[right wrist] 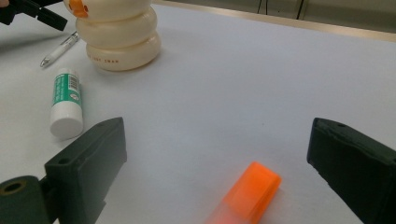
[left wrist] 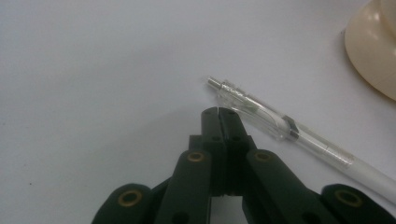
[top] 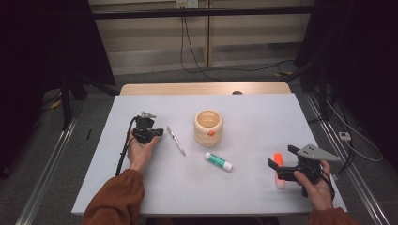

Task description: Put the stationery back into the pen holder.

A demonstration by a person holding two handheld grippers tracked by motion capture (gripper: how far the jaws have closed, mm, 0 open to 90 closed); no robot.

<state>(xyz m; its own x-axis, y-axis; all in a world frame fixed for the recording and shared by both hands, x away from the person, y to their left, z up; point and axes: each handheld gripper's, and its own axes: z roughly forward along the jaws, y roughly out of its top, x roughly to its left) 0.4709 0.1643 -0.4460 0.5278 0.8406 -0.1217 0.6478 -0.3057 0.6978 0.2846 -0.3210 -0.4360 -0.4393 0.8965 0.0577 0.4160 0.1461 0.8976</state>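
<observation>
While the left gripper (left wrist: 218,111) hovers low over the white table (top: 253,117) with its jaws clenched together on nothing, its tips sit just beside the clip end of a clear ballpoint pen (left wrist: 280,128), not touching it. Seen from the high view, the left hand (top: 141,150) lies on the table to the left of the cream ringed pen holder (top: 208,126), palm cradling the gripper (top: 157,132), the rust-coloured sleeve (top: 115,199) angling in from the near edge. That pen (top: 177,140) lies between the left gripper and the holder, slanting toward the near side. On the holder's near right, the right hand (top: 314,180) grips the right gripper (right wrist: 217,154) level, its jaws released and spread wide on either side of an orange highlighter (right wrist: 247,191), clear of both pads. A green-and-white glue stick (top: 218,161) lies on its side just in front of the holder.
</observation>
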